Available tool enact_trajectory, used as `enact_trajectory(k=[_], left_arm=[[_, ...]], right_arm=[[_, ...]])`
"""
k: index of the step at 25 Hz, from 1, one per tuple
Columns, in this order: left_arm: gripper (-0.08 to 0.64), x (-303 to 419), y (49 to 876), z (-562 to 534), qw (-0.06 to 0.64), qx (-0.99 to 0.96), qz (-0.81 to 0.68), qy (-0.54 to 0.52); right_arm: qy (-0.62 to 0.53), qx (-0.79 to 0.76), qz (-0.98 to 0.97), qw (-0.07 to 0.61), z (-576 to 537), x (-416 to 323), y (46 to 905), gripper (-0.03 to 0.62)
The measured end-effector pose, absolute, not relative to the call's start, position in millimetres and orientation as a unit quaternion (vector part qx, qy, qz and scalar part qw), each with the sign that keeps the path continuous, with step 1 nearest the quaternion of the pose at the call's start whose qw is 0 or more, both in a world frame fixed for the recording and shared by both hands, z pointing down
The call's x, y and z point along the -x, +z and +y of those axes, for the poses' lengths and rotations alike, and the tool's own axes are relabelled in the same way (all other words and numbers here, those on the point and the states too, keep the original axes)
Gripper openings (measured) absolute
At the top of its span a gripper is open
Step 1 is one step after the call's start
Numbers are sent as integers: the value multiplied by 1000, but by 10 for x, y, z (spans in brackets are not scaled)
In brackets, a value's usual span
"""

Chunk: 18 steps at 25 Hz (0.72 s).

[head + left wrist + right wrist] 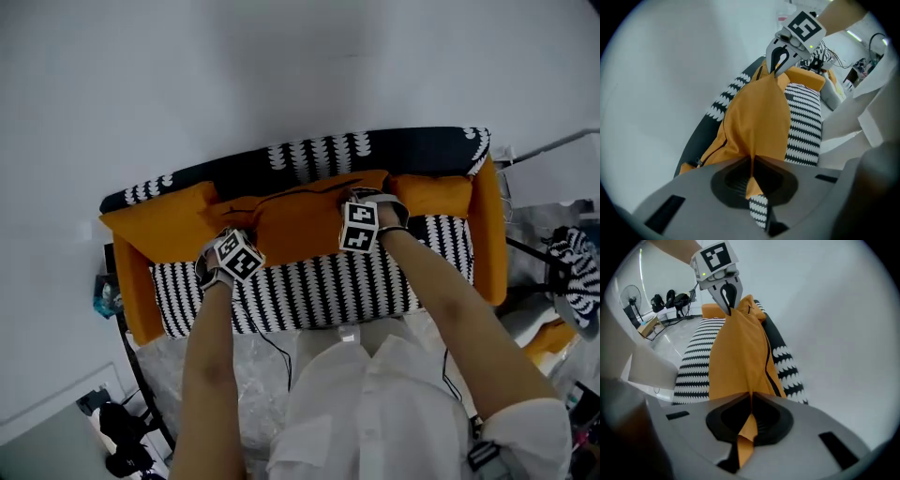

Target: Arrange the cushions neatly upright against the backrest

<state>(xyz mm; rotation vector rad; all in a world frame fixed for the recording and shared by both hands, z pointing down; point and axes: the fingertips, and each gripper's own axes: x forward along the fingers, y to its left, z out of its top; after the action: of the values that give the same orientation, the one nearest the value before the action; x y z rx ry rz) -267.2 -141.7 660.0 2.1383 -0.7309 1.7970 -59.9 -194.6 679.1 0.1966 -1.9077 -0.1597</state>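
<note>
An orange cushion leans against the black-and-white backrest of a small sofa, and both grippers hold it. My left gripper is shut on the cushion's left corner, with the orange fabric pinched between its jaws. At the opposite corner my right gripper is shut on the same cushion, its jaws closed on a fold. Each gripper view shows the other gripper at the cushion's far end: the right gripper and the left gripper. Two more orange cushions, one left and one right, stand along the backrest.
The striped seat lies between orange armrests, left and right. A white wall is right behind the sofa. A black-and-white patterned item sits to the right, dark gear lies on the floor at left, and a fan stands beyond.
</note>
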Motion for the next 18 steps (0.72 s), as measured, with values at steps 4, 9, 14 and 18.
enact_trajectory(k=[4, 9, 14, 18], left_arm=[[26, 2273, 6580, -1665, 115, -754, -269, 588], [26, 2217, 6619, -1920, 113, -748, -294, 584], [29, 2309, 6841, -1924, 112, -740, -273, 604], [28, 2341, 6995, -1937, 111, -739, -267, 608]], right_arm=[[-100, -126, -804, 572, -2335, 226, 6600, 14], [-109, -131, -800, 576, -2516, 127, 6640, 14], [-122, -120, -795, 583, -2485, 205, 6832, 14], [-108, -122, -792, 588, -2462, 220, 6987, 14]])
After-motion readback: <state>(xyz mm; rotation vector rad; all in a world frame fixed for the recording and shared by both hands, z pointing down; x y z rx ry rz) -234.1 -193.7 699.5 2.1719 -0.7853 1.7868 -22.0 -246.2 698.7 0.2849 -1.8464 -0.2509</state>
